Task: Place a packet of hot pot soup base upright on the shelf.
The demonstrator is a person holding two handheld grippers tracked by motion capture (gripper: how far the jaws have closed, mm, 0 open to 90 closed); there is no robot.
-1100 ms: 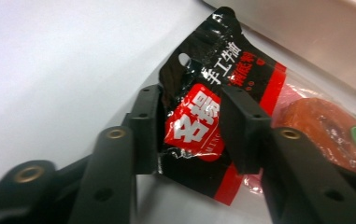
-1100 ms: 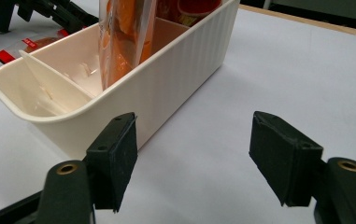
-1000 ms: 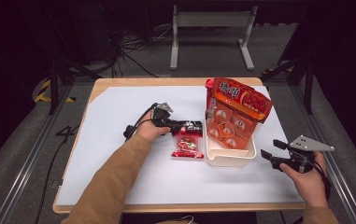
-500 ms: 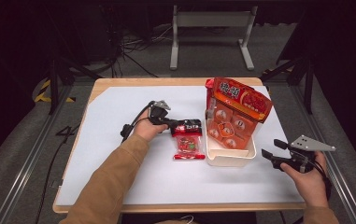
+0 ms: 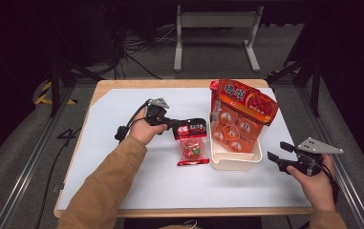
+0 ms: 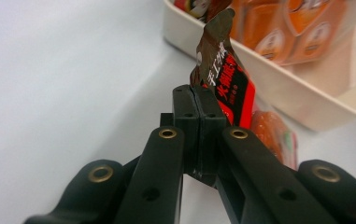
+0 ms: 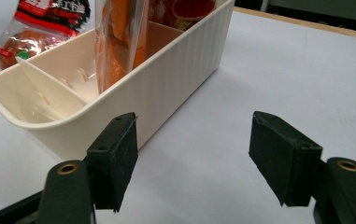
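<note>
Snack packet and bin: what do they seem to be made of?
Snack packet: looks like thin glossy plastic film, crinkled where the left gripper pinches its printed top, clear lower down. Bin: apparently rigid cream plastic, matte, with ribbed walls and moulded dividers.

A pale wooden table with a white sheet over its top (image 5: 122,143) stands on a grey carpeted floor (image 5: 22,157). Beyond its far edge rises a grey metal stand with two splayed feet (image 5: 215,36), and black cables (image 5: 139,47) lie tangled on the floor beside it. Dark metal rails (image 5: 22,169) run along both sides of the table. Yellow-and-black striped tape (image 5: 43,95) marks the floor at the left. The back of the room lies in darkness.
</note>
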